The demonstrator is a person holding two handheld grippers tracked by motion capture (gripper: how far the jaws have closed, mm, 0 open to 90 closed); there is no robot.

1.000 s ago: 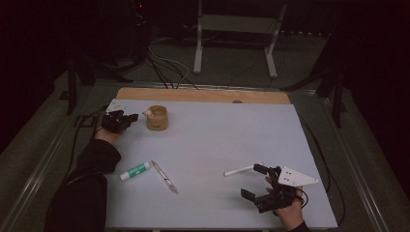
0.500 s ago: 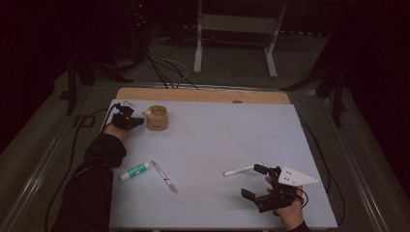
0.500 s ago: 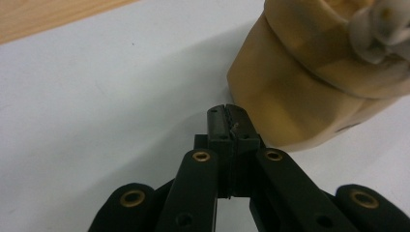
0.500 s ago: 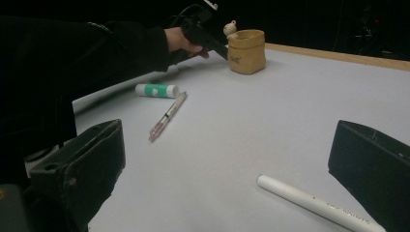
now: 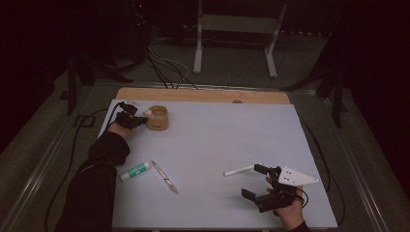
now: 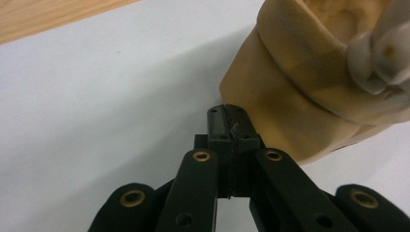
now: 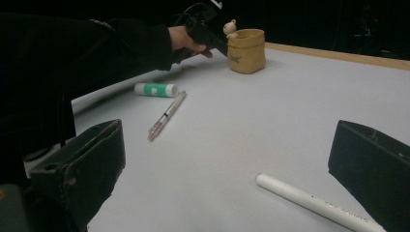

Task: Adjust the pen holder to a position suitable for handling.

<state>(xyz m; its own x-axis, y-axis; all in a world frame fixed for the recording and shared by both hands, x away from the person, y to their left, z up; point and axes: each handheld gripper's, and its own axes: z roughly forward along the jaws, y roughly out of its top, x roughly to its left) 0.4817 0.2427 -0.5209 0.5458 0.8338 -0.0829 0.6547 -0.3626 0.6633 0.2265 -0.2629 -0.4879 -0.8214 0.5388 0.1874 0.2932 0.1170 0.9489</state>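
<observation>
The left gripper (image 5: pixel 139 118) has moved in from a second ago and now sits just beside the cup (image 5: pixel 158 117) at the tabletop's (image 5: pixel 217 140) far left, its jaws closed on nothing. That suggests a grasp of the cup is not yet set up. Nearer lie a glue stick (image 5: pixel 135 171) and pen (image 5: pixel 164 177). A white marker (image 5: pixel 240 170) lies just beside the right gripper (image 5: pixel 257 182), unmoved, jaws wide open.
</observation>
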